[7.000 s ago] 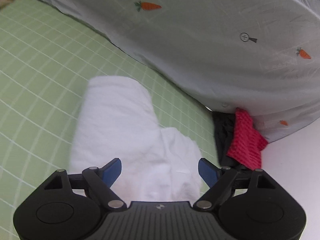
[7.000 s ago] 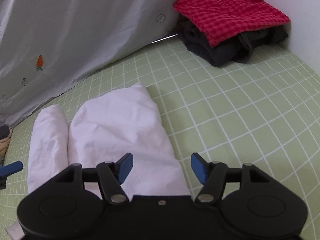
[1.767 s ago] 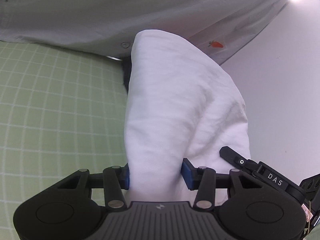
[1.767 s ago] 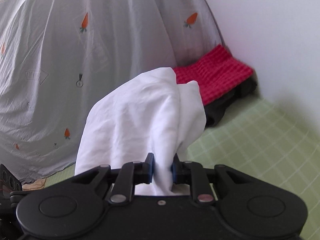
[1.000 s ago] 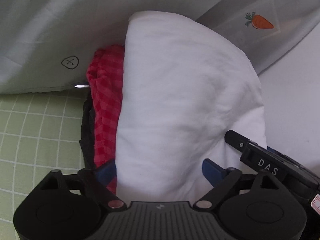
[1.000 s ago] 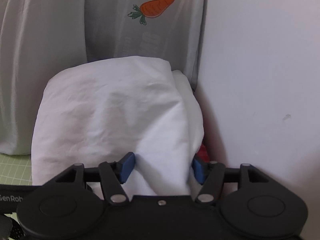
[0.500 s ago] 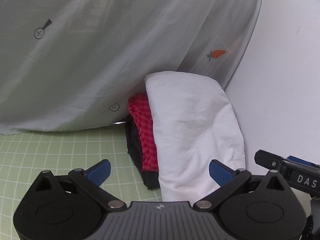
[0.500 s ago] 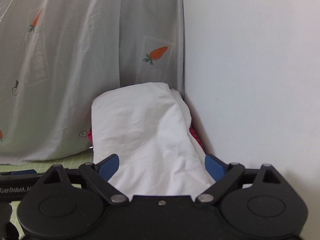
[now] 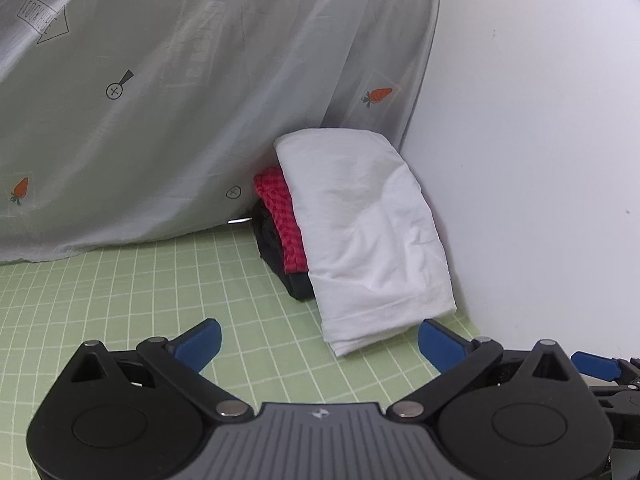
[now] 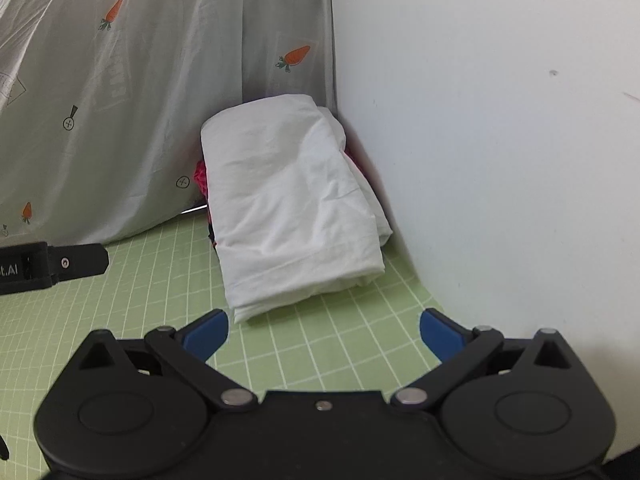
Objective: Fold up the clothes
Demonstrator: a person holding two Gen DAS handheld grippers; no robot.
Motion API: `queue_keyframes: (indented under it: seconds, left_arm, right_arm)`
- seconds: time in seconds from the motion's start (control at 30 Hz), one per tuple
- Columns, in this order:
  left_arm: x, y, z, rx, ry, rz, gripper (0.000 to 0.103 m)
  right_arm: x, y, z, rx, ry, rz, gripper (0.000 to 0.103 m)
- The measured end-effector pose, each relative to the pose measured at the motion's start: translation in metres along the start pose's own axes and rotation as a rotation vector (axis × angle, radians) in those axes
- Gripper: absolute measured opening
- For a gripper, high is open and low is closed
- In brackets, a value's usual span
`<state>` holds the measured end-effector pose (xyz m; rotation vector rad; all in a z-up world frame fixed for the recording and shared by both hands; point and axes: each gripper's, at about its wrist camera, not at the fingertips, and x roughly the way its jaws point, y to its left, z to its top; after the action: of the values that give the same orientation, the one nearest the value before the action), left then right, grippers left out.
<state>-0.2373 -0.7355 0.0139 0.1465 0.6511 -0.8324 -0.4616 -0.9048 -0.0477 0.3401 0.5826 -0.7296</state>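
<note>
Grippers, left gripper [image 9: 318,342] and right gripper [image 10: 324,330], hang spread and empty above the green grid worktop [image 9: 120,300]. Ahead, the folded white garment [image 9: 360,220] caps the red checked cloth [image 9: 286,224] stack in the corner; its overhanging front edge could slide off.

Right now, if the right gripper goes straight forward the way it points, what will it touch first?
Probably the folded white garment: the open right gripper points at its near hem across bare green mat. Depth is uncertain.
</note>
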Motion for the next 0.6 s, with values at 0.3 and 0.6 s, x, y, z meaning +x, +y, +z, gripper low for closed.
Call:
queue_keyframes:
  seconds: [0.3,0.6]
  left_arm:
    - [-0.040,-0.012,-0.051,0.007,0.050,-0.008,0.103]
    - [-0.062,-0.014,-0.065,0.003,0.052,0.001,0.103]
  right_arm:
    - [-0.043,-0.014,-0.037,-0.008,0.012,0.004,0.103]
    - [-0.057,-0.017,-0.050,-0.008,0.021,0.021,0.103]
